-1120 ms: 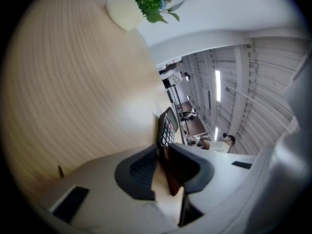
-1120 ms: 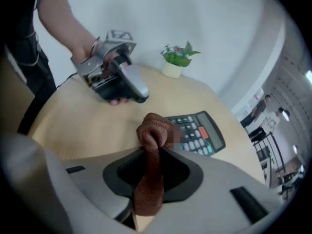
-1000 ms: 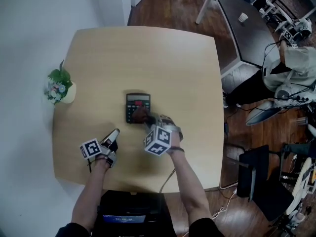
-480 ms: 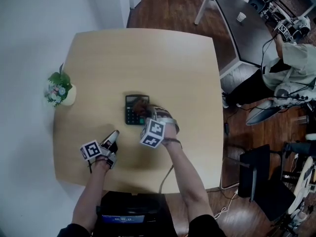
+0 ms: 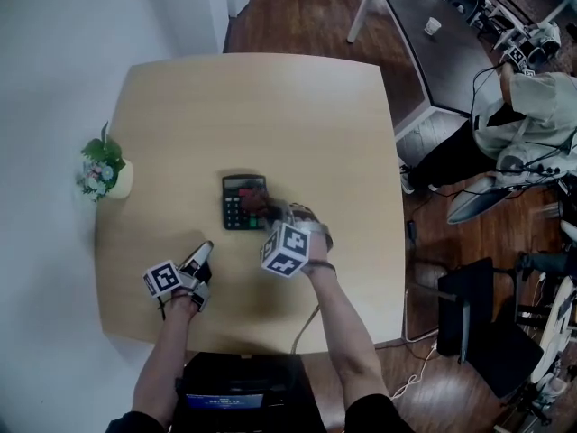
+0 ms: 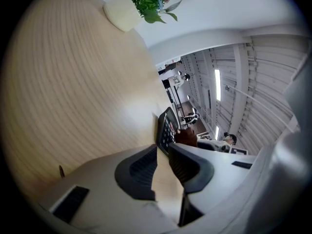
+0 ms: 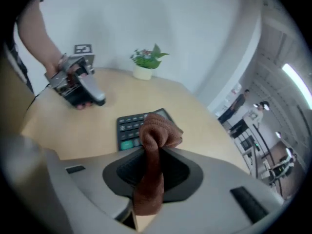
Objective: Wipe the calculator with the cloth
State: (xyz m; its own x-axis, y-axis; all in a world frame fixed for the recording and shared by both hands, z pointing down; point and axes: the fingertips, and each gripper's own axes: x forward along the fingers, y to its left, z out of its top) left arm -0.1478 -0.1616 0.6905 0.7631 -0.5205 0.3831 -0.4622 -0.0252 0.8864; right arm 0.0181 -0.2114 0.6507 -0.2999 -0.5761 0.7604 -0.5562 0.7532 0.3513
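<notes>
A black calculator [image 5: 239,202] lies flat near the middle of the light wooden table [image 5: 270,106]. My right gripper [image 5: 270,215] is shut on a brown cloth [image 5: 262,206], whose bunched end rests on the calculator's right part. In the right gripper view the cloth [image 7: 157,130] sticks up between the jaws of the right gripper [image 7: 155,167], with the calculator's keys [image 7: 127,128] just beyond it. My left gripper [image 5: 206,250] rests on the table to the lower left of the calculator, shut and holding nothing. In the left gripper view the left gripper [image 6: 163,155] points at the calculator [image 6: 165,130].
A small potted plant [image 5: 104,171] stands at the table's left edge. Beyond the table to the right are a dark desk [image 5: 442,61] with a paper cup [image 5: 433,27], a seated person [image 5: 527,120] and a black chair [image 5: 478,323].
My right gripper has slid the cloth over the calculator, up and then back toward its right side. The left gripper has stayed where it was.
</notes>
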